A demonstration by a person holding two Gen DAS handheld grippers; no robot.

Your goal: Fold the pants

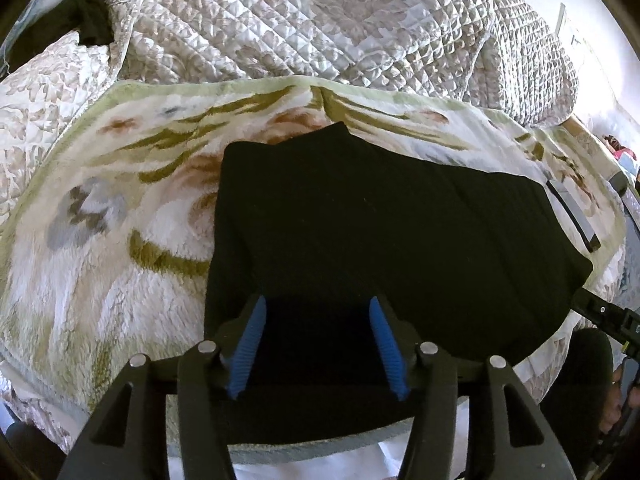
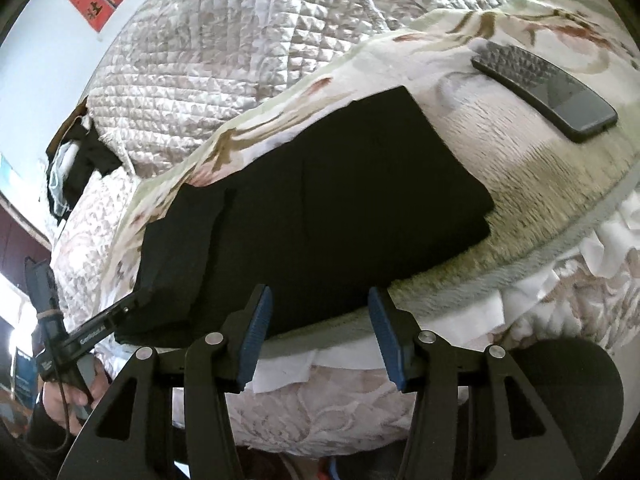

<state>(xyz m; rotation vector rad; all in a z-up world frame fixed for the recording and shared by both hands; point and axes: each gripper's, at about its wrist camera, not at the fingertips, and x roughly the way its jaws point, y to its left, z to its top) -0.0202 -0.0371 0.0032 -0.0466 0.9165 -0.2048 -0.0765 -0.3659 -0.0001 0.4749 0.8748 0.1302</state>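
Observation:
The black pants [image 1: 380,220] lie folded into a compact rectangle on a floral plush blanket [image 1: 100,240]. My left gripper [image 1: 318,300] hovers over the fold's near edge. Its blue pads [image 1: 256,332] stand apart and nothing is pinched between them. In the right wrist view the pants [image 2: 320,208] stretch from lower left to upper right. My right gripper [image 2: 320,291] is open above their near edge, where the blanket's rim [image 2: 460,280] shows. The left gripper [image 2: 132,300], in a person's hand, reaches the pants' left end. The right gripper [image 1: 596,310] shows at the pants' right corner.
A dark phone [image 2: 548,88] lies on the blanket beyond the pants' right end; in the left wrist view the phone [image 1: 572,216] is at the far right. A quilted bedspread [image 1: 320,20] is heaped behind. Dark clothing [image 2: 84,164] sits at the bed's far left.

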